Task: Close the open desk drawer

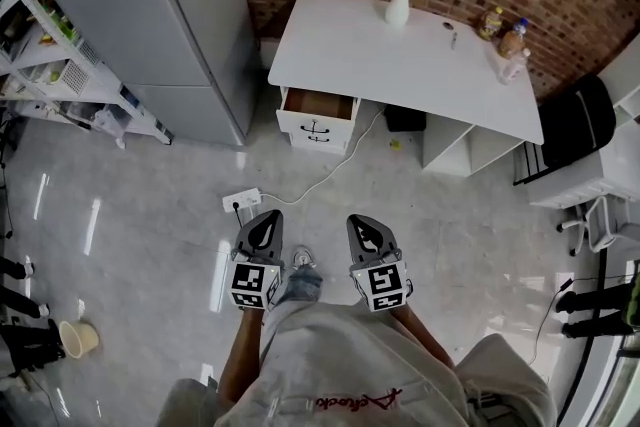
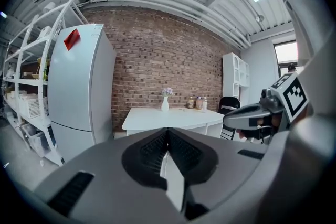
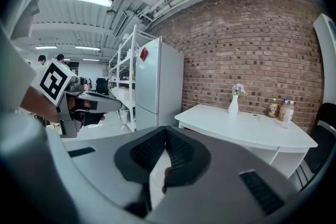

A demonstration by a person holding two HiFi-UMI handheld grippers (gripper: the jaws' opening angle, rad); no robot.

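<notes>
A white desk (image 1: 390, 65) stands against the brick wall, with its top left drawer (image 1: 317, 114) pulled open and showing a brown inside. My left gripper (image 1: 265, 227) and right gripper (image 1: 364, 231) are held side by side over the floor, well short of the desk. Both are shut with nothing between the jaws. In the left gripper view the desk (image 2: 173, 119) lies ahead beyond the shut left gripper (image 2: 168, 131), and the right gripper (image 2: 247, 117) shows at the right. The right gripper view shows the desk (image 3: 247, 131) ahead of the shut right gripper (image 3: 166, 131).
A grey fridge (image 1: 170, 25) stands left of the desk, with white shelving (image 1: 60, 65) further left. A power strip (image 1: 241, 201) and a white cable (image 1: 335, 165) lie on the floor between me and the drawer. A vase (image 1: 399, 5) and bottles (image 1: 505, 40) sit on the desk; a black chair (image 1: 575, 120) is at right.
</notes>
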